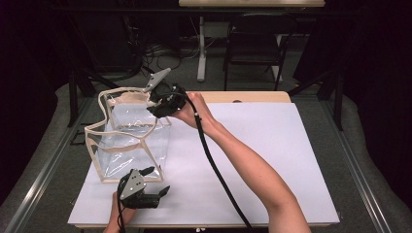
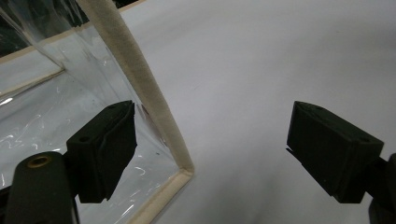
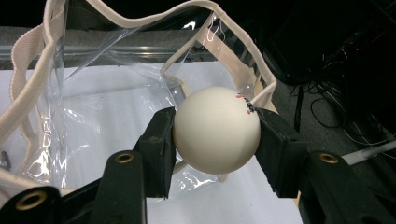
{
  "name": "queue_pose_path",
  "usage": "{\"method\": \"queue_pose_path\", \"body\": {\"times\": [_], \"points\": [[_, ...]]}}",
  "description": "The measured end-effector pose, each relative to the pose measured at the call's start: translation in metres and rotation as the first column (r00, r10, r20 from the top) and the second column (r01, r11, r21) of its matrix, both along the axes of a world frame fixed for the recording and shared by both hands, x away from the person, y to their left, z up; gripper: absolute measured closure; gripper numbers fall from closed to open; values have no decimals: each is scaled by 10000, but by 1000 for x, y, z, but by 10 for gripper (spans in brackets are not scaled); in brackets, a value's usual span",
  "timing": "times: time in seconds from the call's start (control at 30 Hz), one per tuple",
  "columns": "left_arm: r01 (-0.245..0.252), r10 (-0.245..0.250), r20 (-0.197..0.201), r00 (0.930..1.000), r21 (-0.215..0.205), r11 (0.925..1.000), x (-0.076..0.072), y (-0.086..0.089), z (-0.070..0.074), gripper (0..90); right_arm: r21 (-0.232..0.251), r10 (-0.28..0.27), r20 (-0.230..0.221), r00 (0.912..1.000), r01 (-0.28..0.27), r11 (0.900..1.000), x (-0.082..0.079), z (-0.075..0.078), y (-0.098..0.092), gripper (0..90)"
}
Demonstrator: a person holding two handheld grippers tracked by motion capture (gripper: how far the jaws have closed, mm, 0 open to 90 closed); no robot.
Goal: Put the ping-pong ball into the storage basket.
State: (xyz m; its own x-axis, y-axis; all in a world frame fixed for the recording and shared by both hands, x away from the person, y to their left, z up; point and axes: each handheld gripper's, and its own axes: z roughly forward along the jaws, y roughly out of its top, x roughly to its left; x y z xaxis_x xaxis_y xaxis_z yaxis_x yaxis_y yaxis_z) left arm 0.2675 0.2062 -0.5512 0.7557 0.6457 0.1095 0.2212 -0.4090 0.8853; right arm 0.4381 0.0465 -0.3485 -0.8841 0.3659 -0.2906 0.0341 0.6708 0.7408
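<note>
White table sheet [image 1: 272, 160], clear bag [image 1: 128, 141] half-hiding right gripper [image 3: 215, 135] pinching white ball [image 3: 215, 130]; left gripper [image 2: 210, 149] spread, empty.

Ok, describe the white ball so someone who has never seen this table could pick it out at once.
Start at the white table and find the clear bag with cream trim at its left side. At the bag's far rim, the right hand-held gripper clamps the white ball between its black pads. It is the one round thing here, smooth, with a small red and black mark.
</note>
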Motion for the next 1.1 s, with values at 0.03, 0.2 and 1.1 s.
{"method": "queue_pose_path", "body": {"times": [0.03, 0.2, 1.1], "points": [[12, -12, 1, 10000, -2, 10000, 0, 0, 0, 158, -11, 16, -18, 10000, -16, 10000, 0, -1, 1, 507], [11, -11, -4, 10000, 0, 10000, 0, 0, 0, 158, -119, 98, -68, 9999, -99, 9999, 0, -2, 6, 507], [23, -23, -38, 10000, 10, 10000, 0, -1, 0, 158, -1075, 462, -586, 9972, -523, 9928, -3, -20, 43, 507]]}}
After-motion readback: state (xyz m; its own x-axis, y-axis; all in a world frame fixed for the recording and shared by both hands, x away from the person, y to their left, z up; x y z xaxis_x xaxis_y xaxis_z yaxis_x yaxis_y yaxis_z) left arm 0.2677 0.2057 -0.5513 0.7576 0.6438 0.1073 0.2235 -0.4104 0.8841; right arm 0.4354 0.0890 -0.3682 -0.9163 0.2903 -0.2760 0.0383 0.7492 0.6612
